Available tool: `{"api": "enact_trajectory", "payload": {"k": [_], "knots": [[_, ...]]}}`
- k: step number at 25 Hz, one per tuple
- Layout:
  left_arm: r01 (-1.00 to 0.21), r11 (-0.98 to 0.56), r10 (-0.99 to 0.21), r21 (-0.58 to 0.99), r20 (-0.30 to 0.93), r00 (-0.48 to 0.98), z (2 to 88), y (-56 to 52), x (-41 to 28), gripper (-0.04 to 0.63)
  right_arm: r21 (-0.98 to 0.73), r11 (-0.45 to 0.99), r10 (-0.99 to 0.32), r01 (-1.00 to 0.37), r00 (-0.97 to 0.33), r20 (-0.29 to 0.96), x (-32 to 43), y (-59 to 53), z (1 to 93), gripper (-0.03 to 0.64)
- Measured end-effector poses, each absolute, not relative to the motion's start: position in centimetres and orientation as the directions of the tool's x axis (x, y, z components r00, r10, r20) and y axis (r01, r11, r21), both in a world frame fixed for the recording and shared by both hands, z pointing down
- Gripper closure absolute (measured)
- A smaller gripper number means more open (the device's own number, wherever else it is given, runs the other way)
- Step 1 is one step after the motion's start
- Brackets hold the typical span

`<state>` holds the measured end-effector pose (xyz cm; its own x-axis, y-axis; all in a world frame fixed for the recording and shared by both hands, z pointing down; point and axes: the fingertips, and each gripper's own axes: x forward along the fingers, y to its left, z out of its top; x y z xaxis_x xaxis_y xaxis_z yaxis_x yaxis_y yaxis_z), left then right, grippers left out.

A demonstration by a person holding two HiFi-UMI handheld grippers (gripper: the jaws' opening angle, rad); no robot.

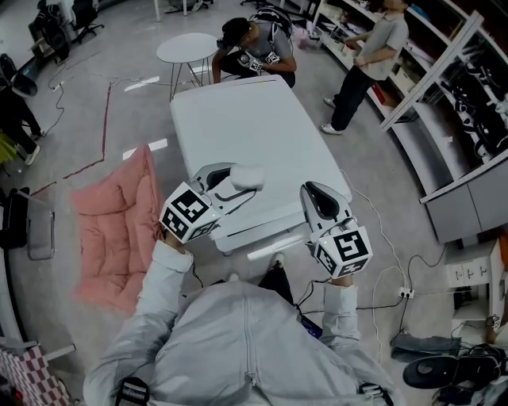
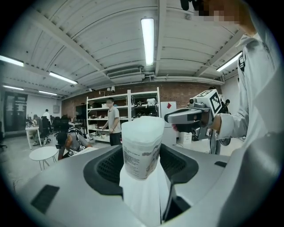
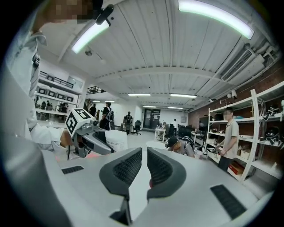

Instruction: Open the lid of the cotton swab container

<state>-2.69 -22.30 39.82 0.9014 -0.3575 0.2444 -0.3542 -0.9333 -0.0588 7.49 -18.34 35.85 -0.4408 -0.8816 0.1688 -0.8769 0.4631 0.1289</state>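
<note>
Big open hall here, a lab or workshop by the look of it. Bare grey floor [image 1: 119, 103] marked with a red tape line [image 1: 105, 119], cables [image 1: 381, 230] trailing to a power strip [image 1: 406, 293]. Metal shelves [image 2: 143, 108] loaded with gear against a brick wall [image 2: 177, 91], long strip lights [image 2: 147, 40] under an exposed ribbed ceiling [image 2: 102, 35]. A white table [image 1: 238, 119], office chairs [image 1: 83, 16], people busy at the racks [image 1: 444, 87].

The left gripper [image 2: 143, 165] clamps the cotton swab container [image 2: 141, 148], its lid [image 2: 143, 125] seemingly closed.
</note>
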Motion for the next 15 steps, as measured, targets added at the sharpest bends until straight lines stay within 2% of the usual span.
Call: {"api": "enact_trajectory", "payload": {"k": [10, 11, 13, 15], "knots": [[-0.274, -0.958, -0.285, -0.081, 0.343, 0.895, 43.4, -20.8, -0.8, 0.330, 0.204, 0.646, -0.761, -0.736, -0.599, 0.249, 4.5, -17.3, 37.7, 0.577], [-0.271, -0.959, -0.284, -0.087, 0.357, 0.890, 43.8, -20.6, -0.7, 0.330, 0.213, 0.666, -0.743, -0.715, -0.613, 0.267, 4.1, -17.0, 38.0, 0.566], [-0.265, -0.958, -0.285, -0.106, 0.389, 0.876, 44.8, -20.4, -0.8, 0.330, 0.244, 0.705, -0.707, -0.666, -0.634, 0.315, 3.0, -16.6, 38.9, 0.492], [-0.257, -0.958, -0.288, -0.130, 0.421, 0.860, 45.7, -20.2, -0.8, 0.330, 0.272, 0.730, -0.682, -0.627, -0.636, 0.362, 2.1, -16.3, 39.8, 0.469]]}}
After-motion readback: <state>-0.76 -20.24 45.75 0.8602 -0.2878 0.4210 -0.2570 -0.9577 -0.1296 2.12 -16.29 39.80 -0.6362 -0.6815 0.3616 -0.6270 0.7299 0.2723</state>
